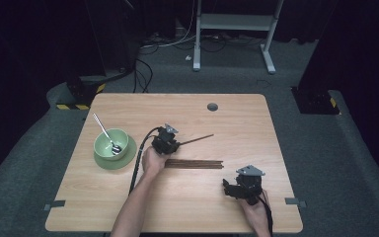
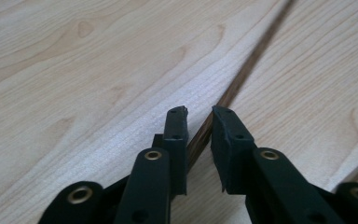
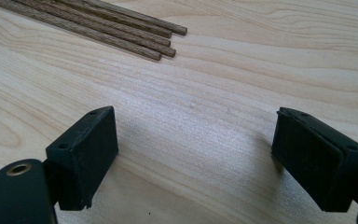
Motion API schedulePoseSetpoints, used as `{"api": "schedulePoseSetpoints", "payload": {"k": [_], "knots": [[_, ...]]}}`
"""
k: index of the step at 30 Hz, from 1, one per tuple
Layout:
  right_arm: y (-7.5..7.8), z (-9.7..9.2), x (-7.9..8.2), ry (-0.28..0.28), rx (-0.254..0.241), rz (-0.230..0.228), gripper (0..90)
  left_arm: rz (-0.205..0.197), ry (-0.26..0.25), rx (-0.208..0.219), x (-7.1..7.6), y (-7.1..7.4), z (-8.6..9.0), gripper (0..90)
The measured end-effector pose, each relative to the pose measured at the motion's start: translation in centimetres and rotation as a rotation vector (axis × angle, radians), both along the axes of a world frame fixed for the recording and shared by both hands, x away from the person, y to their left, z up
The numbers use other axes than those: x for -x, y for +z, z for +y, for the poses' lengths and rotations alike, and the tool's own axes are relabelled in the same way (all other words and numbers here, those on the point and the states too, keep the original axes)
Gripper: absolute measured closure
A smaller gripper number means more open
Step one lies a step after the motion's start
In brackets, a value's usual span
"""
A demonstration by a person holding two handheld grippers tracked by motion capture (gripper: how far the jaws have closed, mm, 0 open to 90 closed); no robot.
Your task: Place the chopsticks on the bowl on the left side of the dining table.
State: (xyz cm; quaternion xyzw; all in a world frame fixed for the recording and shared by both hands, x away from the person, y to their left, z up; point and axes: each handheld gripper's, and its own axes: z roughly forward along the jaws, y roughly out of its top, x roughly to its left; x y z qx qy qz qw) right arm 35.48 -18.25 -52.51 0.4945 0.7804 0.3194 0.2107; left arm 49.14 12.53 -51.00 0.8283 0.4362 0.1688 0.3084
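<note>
Lying beside the chopstick bundle [image 1: 195,163], green bowl [image 1: 111,143] well left.

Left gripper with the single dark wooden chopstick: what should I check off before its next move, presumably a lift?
1. Single dark wooden chopstick sits between the jaws of the left gripper: ok.
2. Pads firmly pressing the chopstick: cannot tell; slivers of gap show beside it.
3. Grip position: near one end, with most of the stick pointing away over the light wooden table; not ok for a balanced lift.
4. Bundle of remaining dark chopsticks apart from the gripped one: ok.
5. Right gripper open, holding nothing, clear of the bundle: ok.
6. Green bowl with metal spoon away from the lift path: ok.
</note>
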Motion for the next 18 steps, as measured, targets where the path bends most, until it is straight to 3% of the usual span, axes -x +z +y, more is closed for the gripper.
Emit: {"api": "schedulePoseSetpoints", "payload": {"k": [10, 18], "knots": [[0.0, 0.0, 0.0, 0.000, -0.001, 0.001, 14.0, -0.016, 0.031, -0.007, -0.5, -0.1, 1.4, 79.5], [0.0, 0.0, 0.0, 0.001, -0.001, 0.000, 14.0, -0.033, 0.022, -0.005, -0.6, -0.2, 1.9, 83.5]]}}
